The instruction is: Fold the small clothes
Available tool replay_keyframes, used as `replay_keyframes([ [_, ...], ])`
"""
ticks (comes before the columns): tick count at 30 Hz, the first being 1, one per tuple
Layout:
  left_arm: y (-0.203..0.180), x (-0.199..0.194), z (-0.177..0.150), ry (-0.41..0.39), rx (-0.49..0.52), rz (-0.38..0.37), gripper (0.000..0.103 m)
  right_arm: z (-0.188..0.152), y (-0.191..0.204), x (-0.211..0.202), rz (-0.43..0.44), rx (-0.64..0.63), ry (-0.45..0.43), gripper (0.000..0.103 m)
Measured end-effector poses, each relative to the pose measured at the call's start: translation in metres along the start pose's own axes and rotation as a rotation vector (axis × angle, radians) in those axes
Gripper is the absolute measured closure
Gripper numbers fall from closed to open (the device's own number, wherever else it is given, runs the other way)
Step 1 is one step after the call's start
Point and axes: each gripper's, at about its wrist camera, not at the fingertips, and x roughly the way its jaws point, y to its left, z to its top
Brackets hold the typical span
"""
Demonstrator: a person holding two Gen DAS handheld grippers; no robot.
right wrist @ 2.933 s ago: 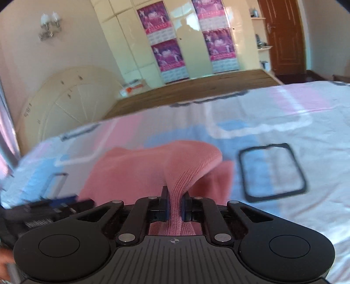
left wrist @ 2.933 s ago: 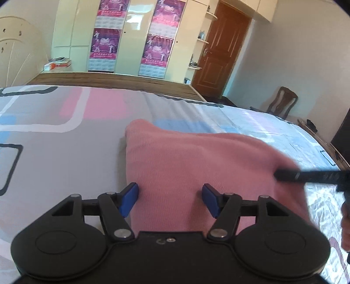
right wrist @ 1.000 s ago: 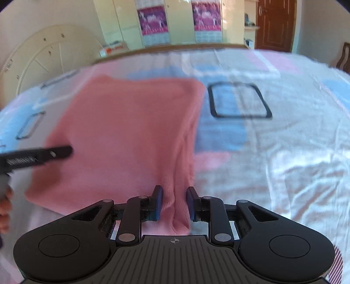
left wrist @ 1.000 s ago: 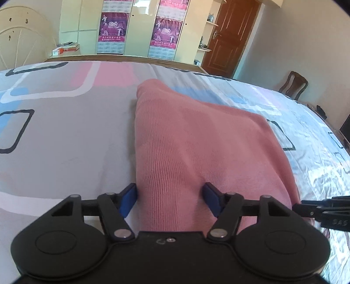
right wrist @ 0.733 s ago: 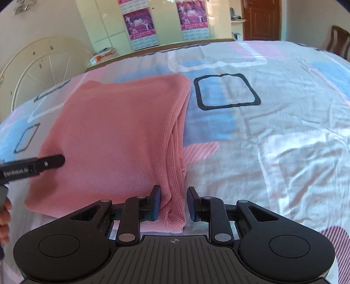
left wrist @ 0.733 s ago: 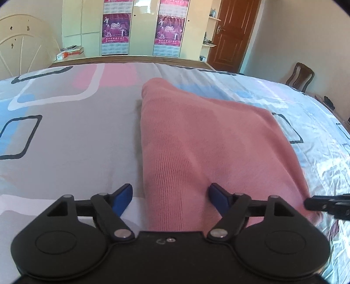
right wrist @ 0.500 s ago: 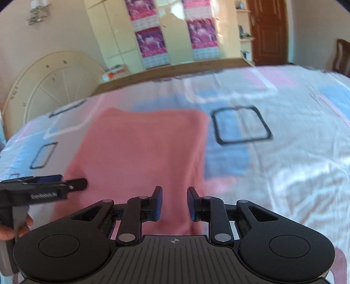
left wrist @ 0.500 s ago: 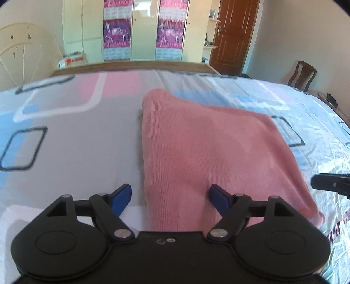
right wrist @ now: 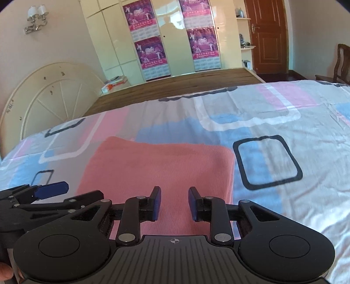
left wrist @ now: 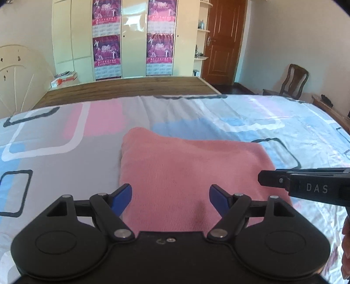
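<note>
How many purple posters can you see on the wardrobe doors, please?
4. They hang in two stacked pairs on the cream wardrobe: left upper poster, left lower poster, right upper poster, right lower poster. The frame cuts off the upper ones' tops.

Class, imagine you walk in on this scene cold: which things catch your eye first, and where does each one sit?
First comes the pink knitted garment, folded into a flat rectangle on the patterned bedsheet, right ahead of both grippers. The left gripper and right gripper hang over its near edge with jaws apart, the right's having just opened, nothing pressed between them. Behind, purple posters stand out on the cream wardrobe, left of a brown door.
</note>
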Motion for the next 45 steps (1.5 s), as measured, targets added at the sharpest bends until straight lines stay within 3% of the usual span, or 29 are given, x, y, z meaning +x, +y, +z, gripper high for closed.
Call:
replay_keyframes([
  [4, 0.004, 0.023, -0.006, 0.034, -0.003, 0.035, 0.024, -0.001, -0.005, 0.021, -0.062, -0.04, 0.021, 0.062],
  [8, 0.011, 0.028, -0.01, 0.053, -0.022, 0.027, 0.02, -0.013, -0.019, 0.044, -0.123, -0.088, 0.082, 0.063],
  [14, 0.018, 0.022, 0.005, 0.038, -0.06, 0.027, 0.022, -0.003, -0.021, 0.026, -0.069, -0.062, 0.015, 0.062],
  [23, 0.02, 0.064, 0.037, 0.003, -0.035, 0.023, 0.027, 0.035, -0.029, 0.062, -0.047, -0.013, 0.022, 0.063],
  [26, 0.032, 0.082, 0.031, 0.049, -0.087, 0.048, 0.024, 0.038, -0.029, 0.077, -0.055, -0.029, 0.041, 0.063],
  [30, 0.047, 0.09, 0.022, 0.091, -0.222, 0.017, 0.022, 0.032, -0.023, 0.093, -0.09, -0.136, 0.045, 0.063],
  [36, 0.038, 0.077, 0.027, 0.073, -0.142, 0.055, 0.021, 0.037, -0.029, 0.089, -0.059, -0.12, 0.058, 0.062],
  [38, 0.039, 0.067, 0.028, 0.063, -0.126, 0.06, 0.02, 0.037, -0.032, 0.078, -0.033, -0.096, 0.059, 0.058],
  [40, 0.038, 0.054, 0.026, 0.05, -0.11, 0.056, 0.02, 0.032, -0.036, 0.066, -0.016, -0.074, 0.056, 0.037],
  [45, 0.039, 0.034, 0.018, 0.077, -0.115, 0.019, 0.019, 0.013, -0.054, 0.042, 0.002, -0.005, 0.067, 0.031],
])
